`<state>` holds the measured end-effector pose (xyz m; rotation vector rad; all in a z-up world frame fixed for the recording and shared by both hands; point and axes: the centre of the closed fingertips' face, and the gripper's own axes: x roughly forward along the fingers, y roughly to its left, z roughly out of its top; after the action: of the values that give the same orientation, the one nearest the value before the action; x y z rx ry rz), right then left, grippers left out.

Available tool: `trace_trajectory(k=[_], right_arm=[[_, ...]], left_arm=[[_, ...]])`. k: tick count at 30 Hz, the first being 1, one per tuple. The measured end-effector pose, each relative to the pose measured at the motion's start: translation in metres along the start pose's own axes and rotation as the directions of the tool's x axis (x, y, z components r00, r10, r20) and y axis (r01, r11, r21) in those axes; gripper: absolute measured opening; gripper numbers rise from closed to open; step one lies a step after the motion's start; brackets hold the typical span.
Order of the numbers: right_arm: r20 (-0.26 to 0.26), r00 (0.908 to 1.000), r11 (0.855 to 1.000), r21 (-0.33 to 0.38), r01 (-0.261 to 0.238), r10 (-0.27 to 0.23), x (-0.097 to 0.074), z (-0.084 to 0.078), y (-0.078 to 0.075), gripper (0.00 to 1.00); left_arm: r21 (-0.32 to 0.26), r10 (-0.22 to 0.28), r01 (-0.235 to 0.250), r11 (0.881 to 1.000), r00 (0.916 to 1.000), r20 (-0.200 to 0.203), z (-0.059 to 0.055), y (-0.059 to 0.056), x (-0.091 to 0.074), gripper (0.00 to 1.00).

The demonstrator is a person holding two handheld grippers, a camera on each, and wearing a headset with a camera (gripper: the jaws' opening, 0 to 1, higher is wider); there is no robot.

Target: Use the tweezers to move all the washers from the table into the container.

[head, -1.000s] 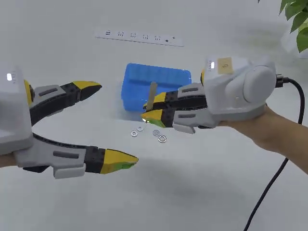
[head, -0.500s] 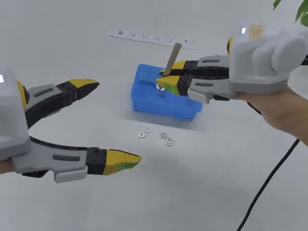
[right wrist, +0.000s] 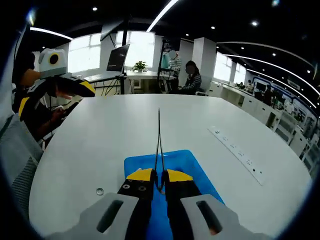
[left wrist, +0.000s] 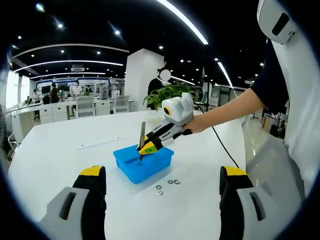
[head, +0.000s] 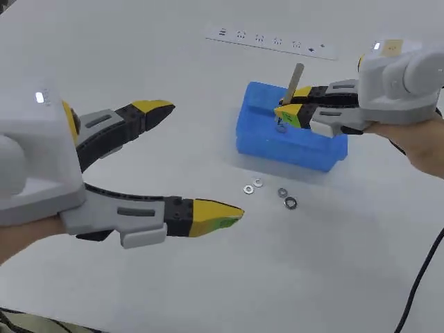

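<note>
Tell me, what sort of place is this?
Most likely a large open-plan office or lab: rows of desks with office chairs, long ceiling strip lights, and people at workstations beyond the big white table.

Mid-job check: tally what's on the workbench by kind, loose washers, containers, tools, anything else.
loose washers: 4
blue container: 1
tweezers, clamped in the right gripper: 1
power strip: 1
total: 7
</note>
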<state>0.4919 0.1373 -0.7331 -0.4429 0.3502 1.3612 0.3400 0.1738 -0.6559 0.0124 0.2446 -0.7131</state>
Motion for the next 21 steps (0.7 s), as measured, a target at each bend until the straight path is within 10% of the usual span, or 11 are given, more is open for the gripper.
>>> trace_trajectory(k=[8,21], right_arm=[[-0.038,0.9990,0.999,0.029,-0.022,0.023,0.016,-0.021,0.006,0.09],[-0.036,0.9990,0.999,0.033,-0.024,0.025,0.017,-0.020,0.007,0.11]], left_arm=[[0.000,0.028,-0.028,1.000,0.9984,-0.048,-0.017,0.005,-0.003,1.00],[-0.048,0.041,-0.042,0.998,0.9987,-0.032,-0.014,0.004,-0.002,1.00]])
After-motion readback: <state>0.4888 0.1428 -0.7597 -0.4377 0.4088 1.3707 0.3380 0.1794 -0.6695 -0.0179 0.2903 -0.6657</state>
